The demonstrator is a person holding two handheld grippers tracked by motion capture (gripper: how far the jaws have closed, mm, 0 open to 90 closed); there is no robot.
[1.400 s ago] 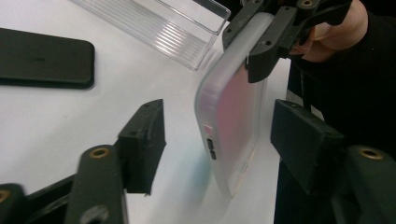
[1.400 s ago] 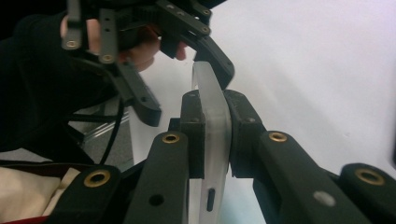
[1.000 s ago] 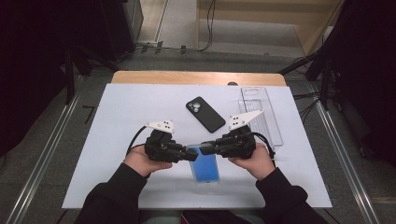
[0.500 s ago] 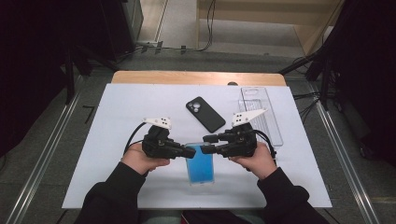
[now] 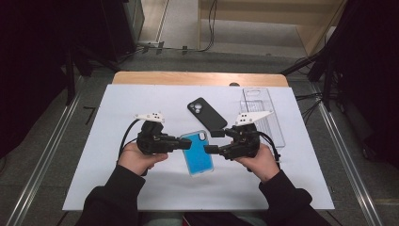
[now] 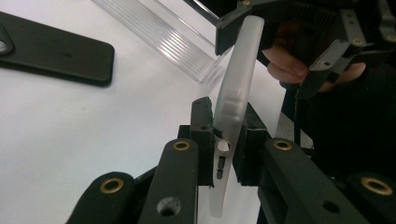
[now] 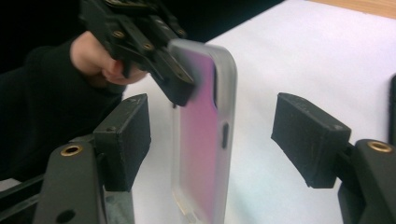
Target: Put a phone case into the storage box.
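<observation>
Translucent, blue-backed soft plastic phone case (image 5: 197,153) hangs clamped by its edge in the left tool (image 5: 186,143); the right tool (image 5: 210,141) has just been opening, pads clear either side. Light, flexible, slippery: grip its stiffer rim.

Both forearms in dark sleeves come in from the bottom of the high view, bent inward so the two hands face each other over the table. The left hand (image 5: 136,157) holds the left gripper (image 5: 186,143) level, pointing toward the right one, its black jaws pinched tight on the edge of the translucent blue phone case (image 5: 197,153). The right hand (image 5: 259,160) holds the right gripper (image 5: 212,141) level, pointing back at the left; its jaws have just been opening and stand apart on either side of the case, pads clear of it
</observation>
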